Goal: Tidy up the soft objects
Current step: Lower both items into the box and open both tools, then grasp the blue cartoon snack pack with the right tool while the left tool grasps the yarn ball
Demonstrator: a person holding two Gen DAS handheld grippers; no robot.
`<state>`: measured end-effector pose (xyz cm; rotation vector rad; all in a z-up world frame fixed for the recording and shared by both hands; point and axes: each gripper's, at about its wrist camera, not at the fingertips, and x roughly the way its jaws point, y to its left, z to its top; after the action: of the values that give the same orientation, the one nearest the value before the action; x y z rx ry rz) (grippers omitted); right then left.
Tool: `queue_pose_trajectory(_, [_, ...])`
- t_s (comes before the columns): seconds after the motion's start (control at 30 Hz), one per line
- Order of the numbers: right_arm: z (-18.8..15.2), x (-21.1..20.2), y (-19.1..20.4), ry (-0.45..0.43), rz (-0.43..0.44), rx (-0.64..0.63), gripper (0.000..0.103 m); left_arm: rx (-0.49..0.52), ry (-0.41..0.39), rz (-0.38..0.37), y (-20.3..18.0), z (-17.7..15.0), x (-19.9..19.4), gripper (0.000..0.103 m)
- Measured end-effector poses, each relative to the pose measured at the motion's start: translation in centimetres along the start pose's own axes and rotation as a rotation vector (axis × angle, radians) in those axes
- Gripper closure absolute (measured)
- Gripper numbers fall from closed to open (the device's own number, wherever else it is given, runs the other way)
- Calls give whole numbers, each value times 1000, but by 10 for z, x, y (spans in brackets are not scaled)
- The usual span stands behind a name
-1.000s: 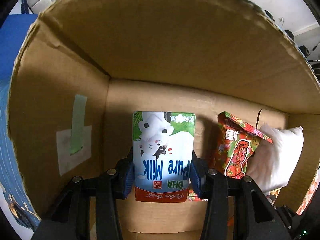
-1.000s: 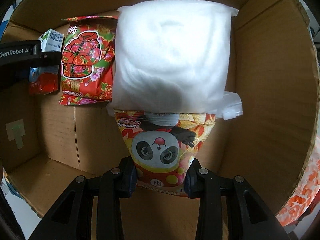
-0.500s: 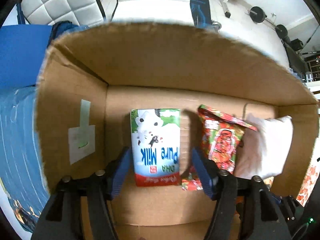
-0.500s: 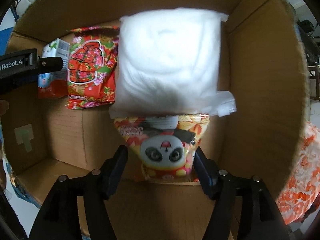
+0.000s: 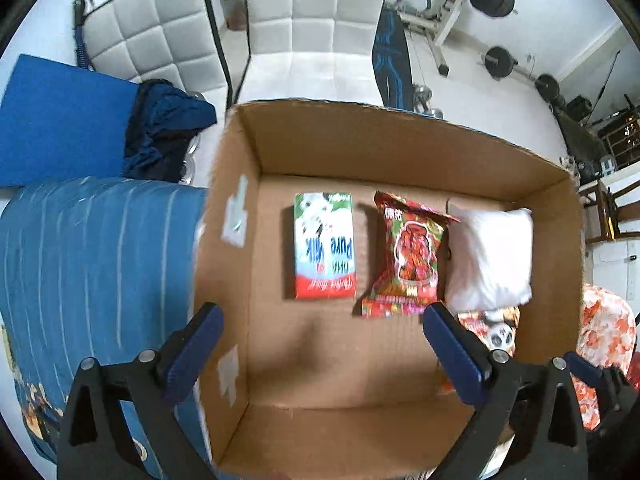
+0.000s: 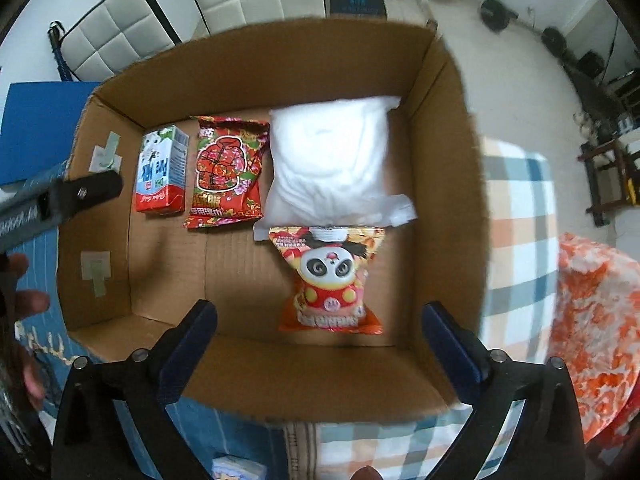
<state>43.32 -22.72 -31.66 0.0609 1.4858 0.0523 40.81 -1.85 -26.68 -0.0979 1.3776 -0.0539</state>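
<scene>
Both claws up above the cardboard box [image 6: 448, 128], placing step looks done. Left gripper [image 5: 320, 356] spread wide, holding nothing; right gripper [image 6: 320, 344] also spread wide, nothing in it. Left to right on the box floor: milk carton [image 6: 162, 172] lying flat, long axis running near-to-far, red end toward the grippers; red snack bag [image 6: 226, 172] just beside it, same axis, crimped ends near and far; white pillow pack [image 6: 332, 168] next, against the right wall side. Panda snack bag [image 6: 330, 276] sits in front of the pillow pack, top edge touching it, panda face upright to camera. Next move probably calls for fetching another soft item outside the box.
</scene>
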Motion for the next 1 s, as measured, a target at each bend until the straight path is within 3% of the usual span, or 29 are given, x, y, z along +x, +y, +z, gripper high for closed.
queue_pose_trajectory(0.37, [-51, -55, 21, -190, -34, -22, 0, 24, -212, 36, 5, -73, -80, 1])
queue_pose_trajectory(0.63, [-94, -90, 25, -265, -40, -18, 0, 5, -314, 14, 5, -109, -133, 1])
queue_pose_trajectory(1.0, [-148, -152, 16, -391, -28, 13, 0, 65, -429, 4, -14, -156, -200, 1])
